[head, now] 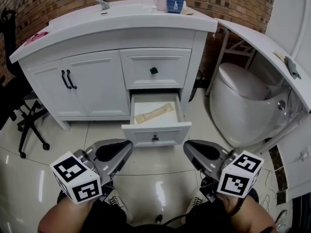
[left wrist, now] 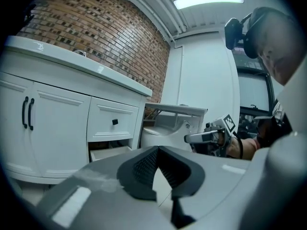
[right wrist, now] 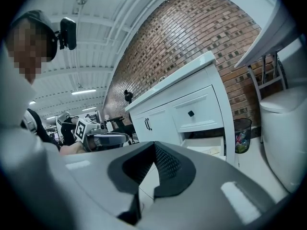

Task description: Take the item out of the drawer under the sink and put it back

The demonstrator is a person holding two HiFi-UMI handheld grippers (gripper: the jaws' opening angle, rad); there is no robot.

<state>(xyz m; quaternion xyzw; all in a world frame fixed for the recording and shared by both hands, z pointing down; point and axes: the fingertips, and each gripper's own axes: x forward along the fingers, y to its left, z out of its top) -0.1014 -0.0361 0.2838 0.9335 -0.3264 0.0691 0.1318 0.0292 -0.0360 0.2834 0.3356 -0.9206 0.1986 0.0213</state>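
The white sink cabinet (head: 97, 81) has its lower middle drawer (head: 155, 132) pulled out. Inside lies a pale wooden item (head: 154, 113), flat on the drawer floor. My left gripper (head: 127, 145) and right gripper (head: 187, 147) hover low in front of the drawer, well short of it, tips angled toward each other. Both are shut with nothing between the pads. In the left gripper view, the shut left gripper (left wrist: 157, 150) faces the drawer (left wrist: 108, 152), with the right gripper (left wrist: 206, 137) off to the side. In the right gripper view, the right gripper (right wrist: 154, 145) is likewise shut and empty.
A white toilet (head: 243, 106) stands right of the cabinet, under a slanted white panel (head: 272, 52). A black office chair (head: 24, 115) sits at the left. Mugs (head: 174, 4) and a faucet (head: 101, 1) are on the countertop. A bin (right wrist: 242, 133) stands beside the cabinet.
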